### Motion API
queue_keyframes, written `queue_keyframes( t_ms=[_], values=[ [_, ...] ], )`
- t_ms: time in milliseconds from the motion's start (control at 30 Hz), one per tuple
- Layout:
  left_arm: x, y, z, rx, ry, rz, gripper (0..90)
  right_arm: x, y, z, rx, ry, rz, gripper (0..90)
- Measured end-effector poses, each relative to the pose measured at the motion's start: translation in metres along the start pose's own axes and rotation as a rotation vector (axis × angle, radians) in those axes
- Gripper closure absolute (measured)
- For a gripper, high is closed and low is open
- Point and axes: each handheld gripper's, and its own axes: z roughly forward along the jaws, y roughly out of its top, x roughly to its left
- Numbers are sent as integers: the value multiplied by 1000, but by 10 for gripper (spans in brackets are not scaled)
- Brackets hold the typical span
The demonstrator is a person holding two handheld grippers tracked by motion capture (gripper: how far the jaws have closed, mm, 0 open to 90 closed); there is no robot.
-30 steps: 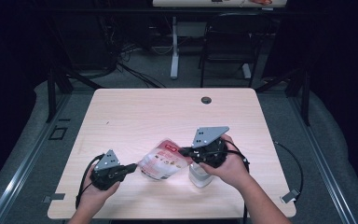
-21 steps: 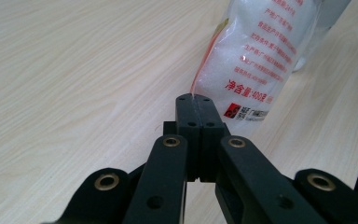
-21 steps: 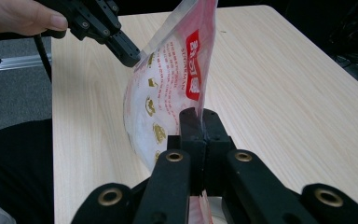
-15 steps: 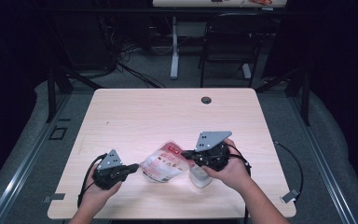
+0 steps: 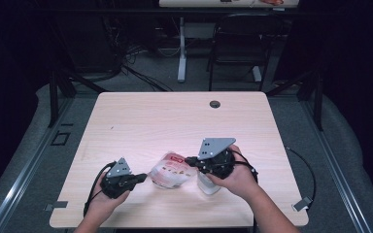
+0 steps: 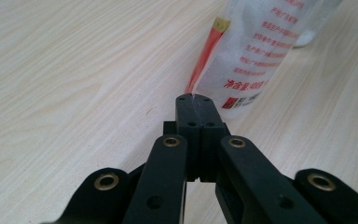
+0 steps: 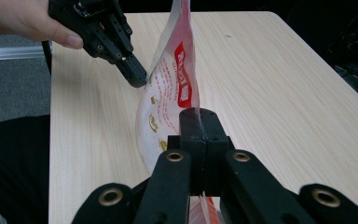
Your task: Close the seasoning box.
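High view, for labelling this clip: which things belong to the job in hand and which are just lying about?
In the job:
- clear plastic pouch with red print
- left gripper, shut on pouch
- right gripper, shut on pouch

Lying about:
- clear plastic container under right hand
- black chair behind the table

1. Grippers: two. Left gripper (image 5: 143,177) at 7 o'clock on the table, right gripper (image 5: 189,159) at 5 o'clock; each clamped on an edge of the bag.
2. Hands: two, left hand (image 5: 102,204) and right hand (image 5: 238,175), one per gripper.
3. Plastic bag (image 5: 170,170) with red print: one, at 6 o'clock between the grippers.
4. Clear container (image 5: 208,184): one, under the right hand; kind cannot be told.
5. Wooden table (image 5: 175,121): one.
6. Round cable port (image 5: 215,104) in the tabletop: one, at 12 o'clock.
7. Black chair (image 5: 235,48): one, beyond the table's far edge at 1 o'clock.
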Motion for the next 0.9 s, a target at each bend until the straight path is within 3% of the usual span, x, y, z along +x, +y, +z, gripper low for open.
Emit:
queue_keyframes(
  t_ms=[300,467,733,900],
  values=[
    [1,-1,1,-13,-7,3,899,0,-3,-2,-9,17,-8,900],
    [2,-2,4,-16,-13,16,844,-1,-3,-1,-12,29,-14,900],
    [3,-2,6,-50,-53,5,617,-1,-4,-1,-17,34,-16,900],
    [1,-1,10,-52,-73,29,473,-1,-4,-2,-17,35,-17,900]
  ],
)
